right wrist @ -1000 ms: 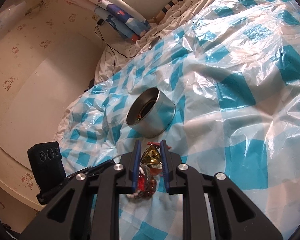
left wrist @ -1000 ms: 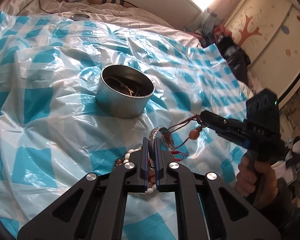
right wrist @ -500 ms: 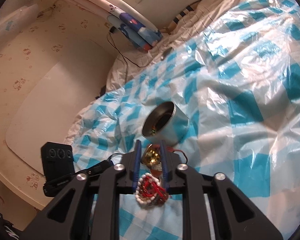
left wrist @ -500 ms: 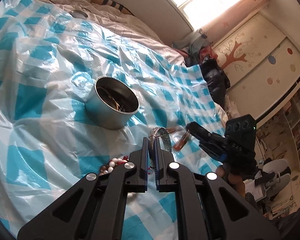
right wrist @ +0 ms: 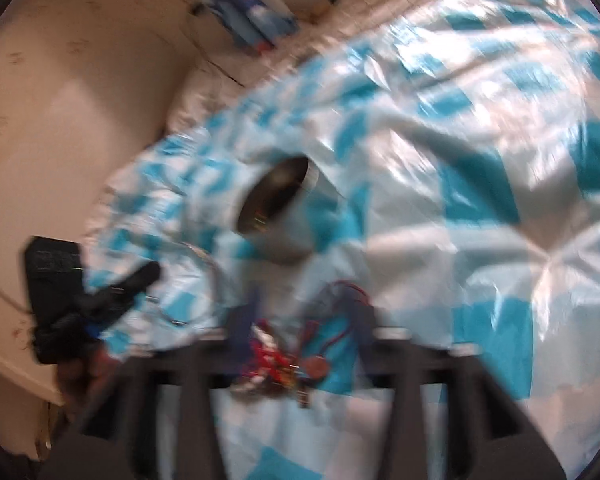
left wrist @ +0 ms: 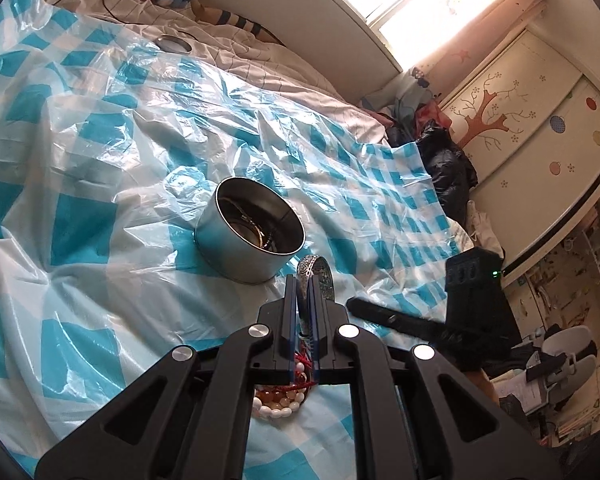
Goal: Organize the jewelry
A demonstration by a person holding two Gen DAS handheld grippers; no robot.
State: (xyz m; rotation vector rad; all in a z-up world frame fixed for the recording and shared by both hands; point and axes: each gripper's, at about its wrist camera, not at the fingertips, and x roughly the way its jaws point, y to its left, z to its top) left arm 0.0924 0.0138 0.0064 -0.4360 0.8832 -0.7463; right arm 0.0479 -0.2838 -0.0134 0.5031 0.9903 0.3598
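My left gripper (left wrist: 302, 284) is shut on a patterned silver bangle (left wrist: 318, 276) and holds it just right of and in front of a round metal tin (left wrist: 250, 236) that has jewelry inside. A heap of bead bracelets and red cord (left wrist: 282, 392) lies under the left gripper. The right wrist view is blurred. My right gripper (right wrist: 304, 312) has its jaws wide apart with nothing between them, above the bead heap (right wrist: 276, 364) and a red cord pendant (right wrist: 320, 366). The tin (right wrist: 278, 208) lies beyond. The right gripper (left wrist: 384, 314) shows low at the right in the left wrist view.
A blue and white checked plastic sheet (left wrist: 100, 220) covers the bed. A round lid (left wrist: 174, 44) lies at the far edge. Dark bags (left wrist: 440, 160) and a painted wardrobe (left wrist: 532, 112) stand right. A wall (right wrist: 60, 120) is left of the bed.
My left gripper has carried the bangle closer to the tin. My right gripper has opened and let go of the pendant it held, which now lies on the sheet by the bead heap.
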